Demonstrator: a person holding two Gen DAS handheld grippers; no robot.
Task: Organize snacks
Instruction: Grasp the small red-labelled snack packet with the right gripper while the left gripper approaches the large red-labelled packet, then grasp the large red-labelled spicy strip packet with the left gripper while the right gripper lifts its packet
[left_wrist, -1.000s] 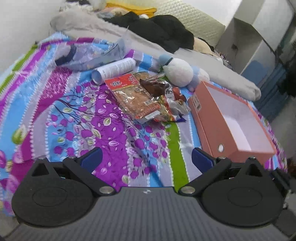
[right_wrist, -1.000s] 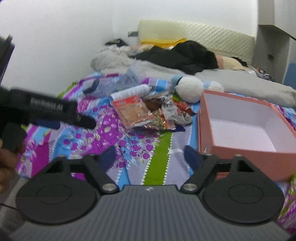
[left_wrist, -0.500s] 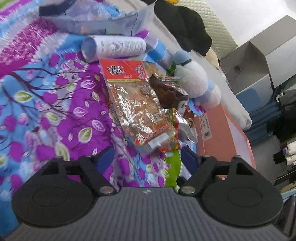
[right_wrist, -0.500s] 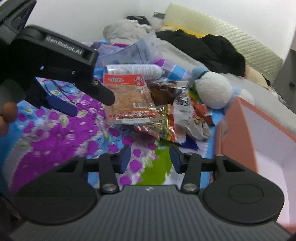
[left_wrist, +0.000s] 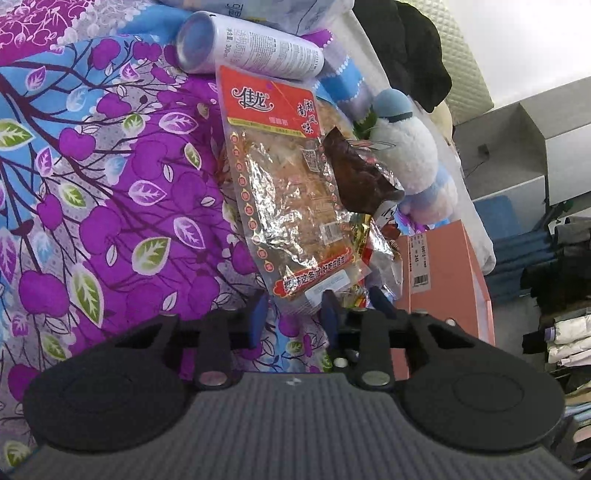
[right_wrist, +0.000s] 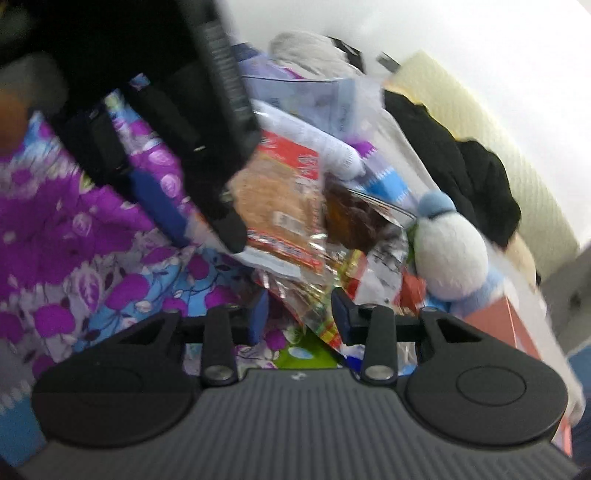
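Two claws of mine sit low over the snack pile on the floral bedspread (left_wrist: 110, 184). My left gripper (left_wrist: 291, 314) has its jaws partly apart, straddling the near end of the red-topped foil snack pack (left_wrist: 291, 206), not clamped on it. That pack runs toward twelve o'clock, where a white spray can (left_wrist: 251, 48) lies across its far end. A dark brown packet (left_wrist: 362, 177) rests at its two o'clock edge, a plush toy (left_wrist: 406, 158) just beyond. The orange box (left_wrist: 447, 280) stands at three o'clock. My right gripper (right_wrist: 299, 317), jaws parted, hovers around crinkled wrappers (right_wrist: 314, 295); this view is blurred.
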